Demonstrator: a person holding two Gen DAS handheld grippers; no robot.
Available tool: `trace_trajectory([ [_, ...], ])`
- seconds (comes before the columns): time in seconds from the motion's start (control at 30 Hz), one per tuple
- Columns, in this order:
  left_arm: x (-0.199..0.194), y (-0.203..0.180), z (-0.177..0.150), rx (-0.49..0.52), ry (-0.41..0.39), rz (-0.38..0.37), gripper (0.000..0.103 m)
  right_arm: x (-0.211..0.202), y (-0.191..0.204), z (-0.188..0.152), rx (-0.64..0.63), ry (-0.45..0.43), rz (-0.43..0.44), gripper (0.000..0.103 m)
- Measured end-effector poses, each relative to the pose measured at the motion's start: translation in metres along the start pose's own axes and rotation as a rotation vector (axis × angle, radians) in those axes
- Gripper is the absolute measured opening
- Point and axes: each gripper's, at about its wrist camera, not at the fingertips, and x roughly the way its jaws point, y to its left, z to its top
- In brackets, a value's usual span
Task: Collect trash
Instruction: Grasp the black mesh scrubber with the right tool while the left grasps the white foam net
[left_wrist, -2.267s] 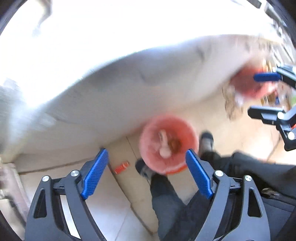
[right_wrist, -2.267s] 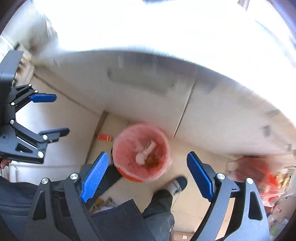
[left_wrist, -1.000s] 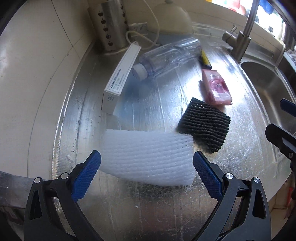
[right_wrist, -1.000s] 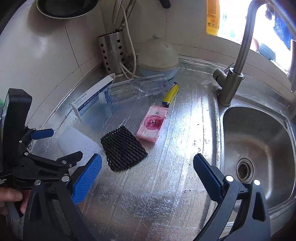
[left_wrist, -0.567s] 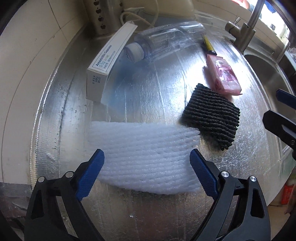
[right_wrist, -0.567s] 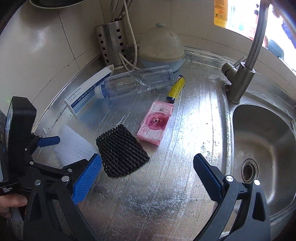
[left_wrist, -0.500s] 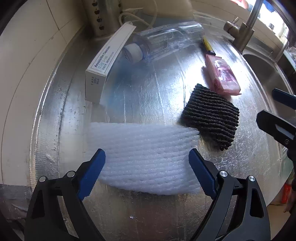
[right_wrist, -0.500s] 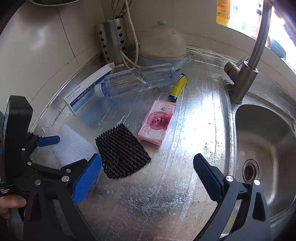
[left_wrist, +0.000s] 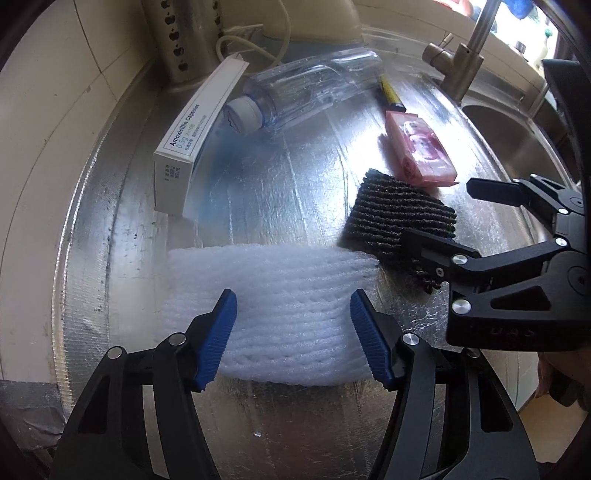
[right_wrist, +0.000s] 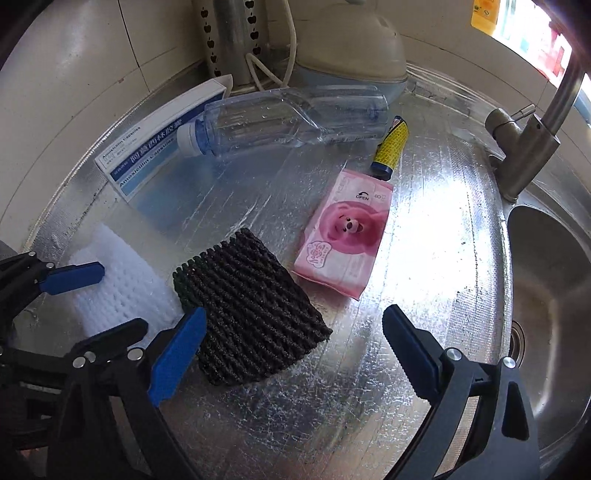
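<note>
A white foam net sleeve (left_wrist: 273, 295) lies flat on the steel counter; it also shows in the right wrist view (right_wrist: 122, 284). My left gripper (left_wrist: 291, 336) is partly closed, its blue pads over the sleeve's middle, and I cannot tell if they touch it. A black foam net (right_wrist: 247, 310) lies right of the sleeve, also in the left wrist view (left_wrist: 395, 214). My right gripper (right_wrist: 291, 350) is open just above the black net's near edge. A pink tissue pack (right_wrist: 347, 240), a clear plastic bottle (right_wrist: 288, 118), a white medicine box (left_wrist: 195, 136) and a yellow lighter (right_wrist: 391, 151) lie beyond.
A steel sink basin (right_wrist: 550, 314) with a faucet (right_wrist: 528, 147) is at the right. A perforated steel utensil holder (right_wrist: 236, 40) and a cream pot lid (right_wrist: 351, 44) stand at the tiled back wall. The counter's front edge is just below my grippers.
My left gripper's jaws have narrowed and moved over the white sleeve. My right gripper has moved closer and lower onto the black net. Earlier both were over the red bin on the floor.
</note>
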Motion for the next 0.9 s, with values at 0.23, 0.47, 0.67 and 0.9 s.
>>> trace_trajectory([
  [0.23,-0.001,0.003,-0.002,-0.002,-0.007,-0.019,0.062,0.006,0.006,-0.002,-0.027,-0.007,0.029,0.084],
  [0.47,0.0,0.002,-0.001,-0.003,-0.008,-0.019,0.064,-0.002,0.025,-0.003,-0.051,0.018,0.105,0.024],
  [0.67,-0.003,0.004,-0.002,-0.01,-0.017,-0.02,0.057,-0.004,0.015,-0.007,0.002,0.03,0.18,0.017],
  [0.9,-0.006,0.015,-0.004,-0.039,-0.031,-0.016,0.032,-0.013,0.004,-0.019,0.038,0.019,0.21,0.015],
])
